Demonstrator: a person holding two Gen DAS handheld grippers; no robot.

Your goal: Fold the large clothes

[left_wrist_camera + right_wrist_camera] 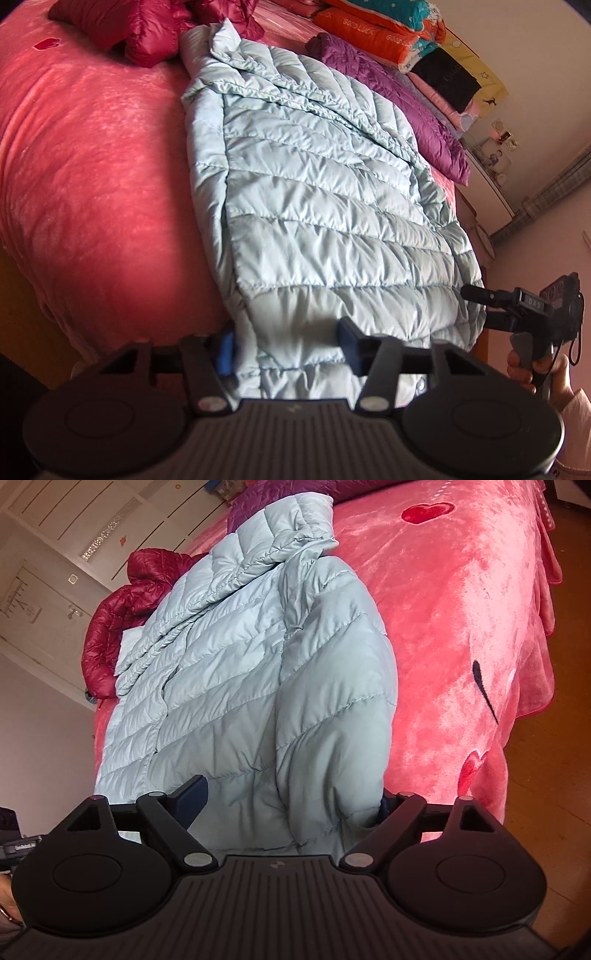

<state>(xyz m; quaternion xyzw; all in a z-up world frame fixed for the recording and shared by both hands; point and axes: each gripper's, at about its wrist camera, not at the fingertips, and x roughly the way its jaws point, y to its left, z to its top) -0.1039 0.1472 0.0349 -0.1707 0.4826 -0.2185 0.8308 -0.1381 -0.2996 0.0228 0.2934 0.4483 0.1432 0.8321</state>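
Note:
A pale blue quilted down jacket [317, 192] lies lengthwise on the pink bed, collar at the far end; it also fills the right wrist view [236, 672], with one sleeve folded over its front. My left gripper [288, 345] is open, its blue-padded fingers straddling the jacket's near hem. My right gripper [291, 805] is open, its fingers either side of the hem and the folded sleeve's cuff. The right gripper also shows in the left wrist view [476, 299] at the jacket's right corner, held by a hand.
A dark red down jacket [122, 29] and a purple one [391, 99] lie beyond on the pink bedspread [92, 184]. Folded quilts [391, 33] are stacked at the far right. Wooden floor [546, 782] runs beside the bed. Wardrobe doors [55, 554] stand behind.

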